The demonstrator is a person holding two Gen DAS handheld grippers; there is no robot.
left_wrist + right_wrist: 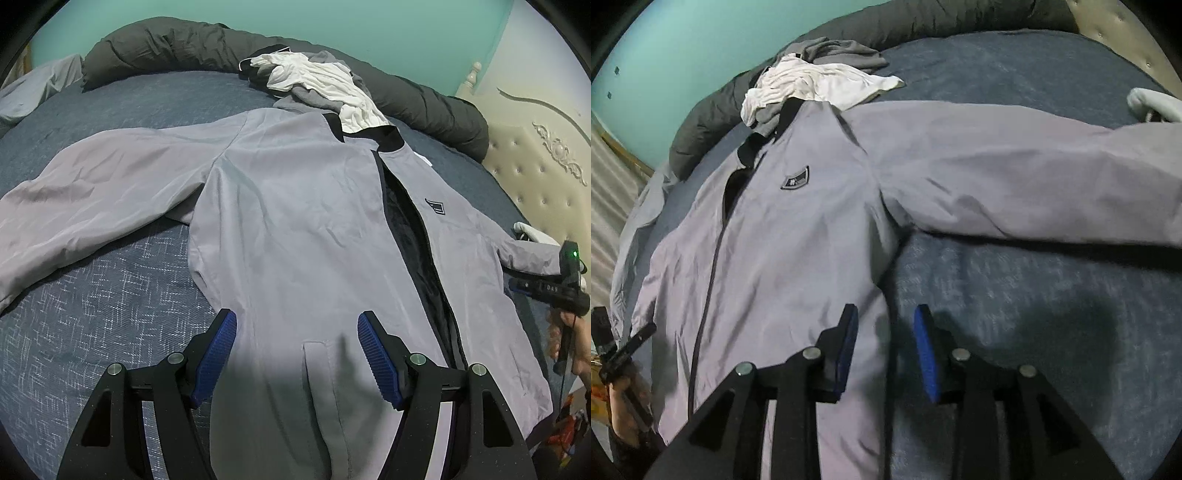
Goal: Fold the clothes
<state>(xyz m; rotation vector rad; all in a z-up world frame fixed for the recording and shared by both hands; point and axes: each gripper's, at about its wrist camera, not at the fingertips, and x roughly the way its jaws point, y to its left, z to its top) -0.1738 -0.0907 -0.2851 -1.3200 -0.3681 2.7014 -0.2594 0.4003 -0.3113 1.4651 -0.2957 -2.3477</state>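
A light grey zip jacket (295,206) with a black collar and a dark chest badge lies front up on the bed, its zip partly undone and both sleeves spread out to the sides. My left gripper (296,317) hovers open over the lower front panel near a pocket, with nothing between its blue pads. My right gripper (886,310) stands narrowly open above the jacket's (783,240) side edge below the armpit. Its pads press on nothing. The right sleeve (1034,177) stretches away to the right.
The bed has a blue flecked sheet (92,295). A pile of white and grey clothes (325,85) sits beyond the collar, against a rolled dark duvet (166,48). A padded cream headboard (535,173) stands on the right. A person's hand (576,347) holds the other handle.
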